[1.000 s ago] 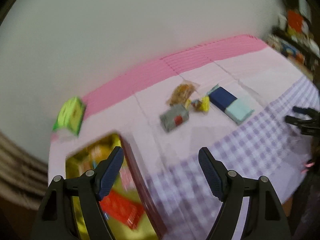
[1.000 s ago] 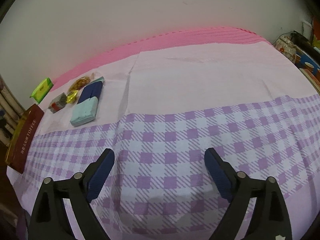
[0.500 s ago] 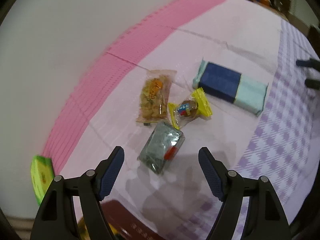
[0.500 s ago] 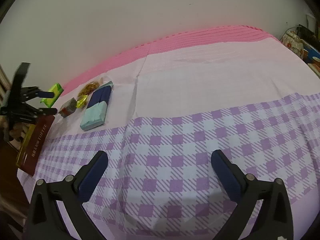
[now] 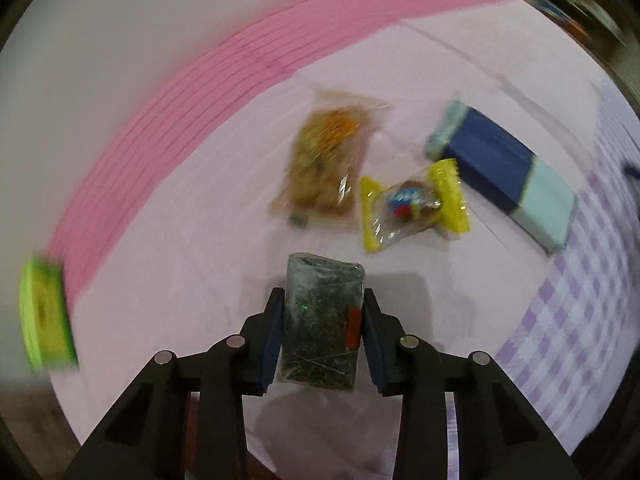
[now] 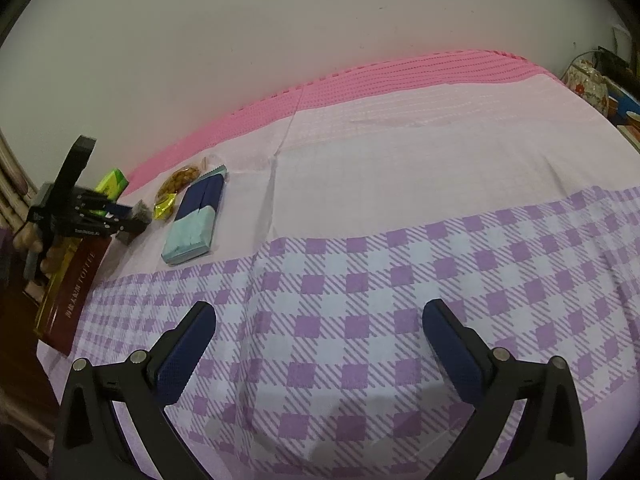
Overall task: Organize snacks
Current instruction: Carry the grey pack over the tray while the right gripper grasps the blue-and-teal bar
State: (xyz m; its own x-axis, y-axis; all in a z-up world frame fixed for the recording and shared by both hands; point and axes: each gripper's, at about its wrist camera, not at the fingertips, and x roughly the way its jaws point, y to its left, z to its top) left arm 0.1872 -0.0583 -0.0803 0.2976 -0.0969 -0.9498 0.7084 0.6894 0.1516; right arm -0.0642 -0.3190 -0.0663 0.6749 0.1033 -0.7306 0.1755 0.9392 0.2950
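The left hand-held gripper (image 5: 323,320) has its two blue pads closed against the long sides of a grey-green packet (image 5: 322,320), which sits between them at the centre of the left wrist view. The packet's long axis runs from 6 o'clock to 12 o'clock along the fingers, and its far end sticks out past the fingertips toward 12 o'clock; a small red label shows on its right edge. Whether it rests on the pink cloth (image 5: 180,280) or is lifted off it cannot be told. Beyond it, at 12 o'clock, lies a clear bag of brown snacks (image 5: 326,164), its long axis running roughly 1 to 7 o'clock. At 1 o'clock lies a yellow-edged candy wrapper (image 5: 414,204), and at 2 o'clock a navy and pale blue box (image 5: 504,172), pointing from 10 to 4 o'clock. A green packet (image 5: 44,316) sits at 9 o'clock, well apart. The right hand-held gripper (image 6: 318,340) hangs wide open and empty above the purple checked part of the cloth (image 6: 360,280).
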